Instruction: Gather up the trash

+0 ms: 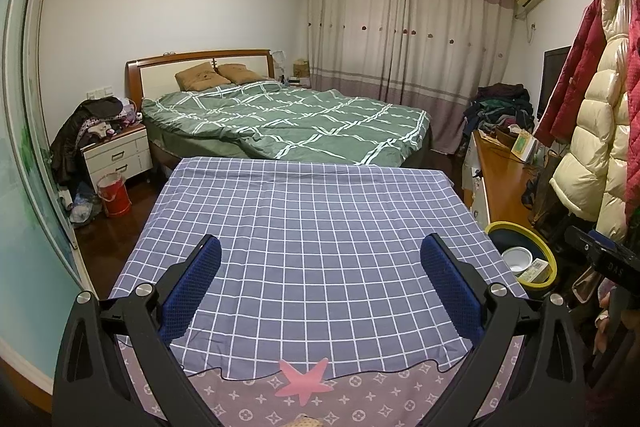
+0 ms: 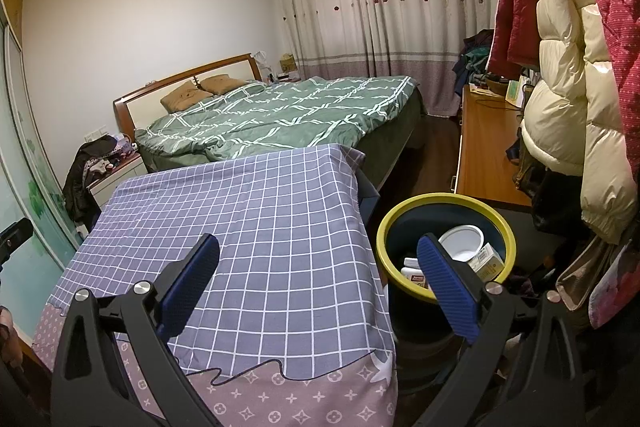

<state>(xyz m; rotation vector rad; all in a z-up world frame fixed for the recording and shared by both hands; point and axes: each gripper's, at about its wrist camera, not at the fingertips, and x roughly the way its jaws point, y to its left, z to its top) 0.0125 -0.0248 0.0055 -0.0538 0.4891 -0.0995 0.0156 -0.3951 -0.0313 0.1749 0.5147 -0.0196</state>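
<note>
My left gripper point(image 1: 320, 267) and right gripper point(image 2: 318, 265) both had fingers wide, empty, over the table point(image 1: 320, 195); bin point(image 2: 446, 201) beside it held trash.

There were two grippers: the left gripper point(image 1: 320, 267) and the right gripper point(image 2: 318, 267), each with two blue-padded jaws set wide apart. One yellow-rimmed bin point(image 2: 506, 227) held three pieces of trash: one white cup point(image 2: 464, 241), one small carton point(image 2: 488, 261) and one white bottle point(image 2: 412, 271). One bed point(image 1: 288, 123) carried two brown pillows point(image 1: 202, 77). One red bucket point(image 1: 114, 195) stood on the floor.
</note>
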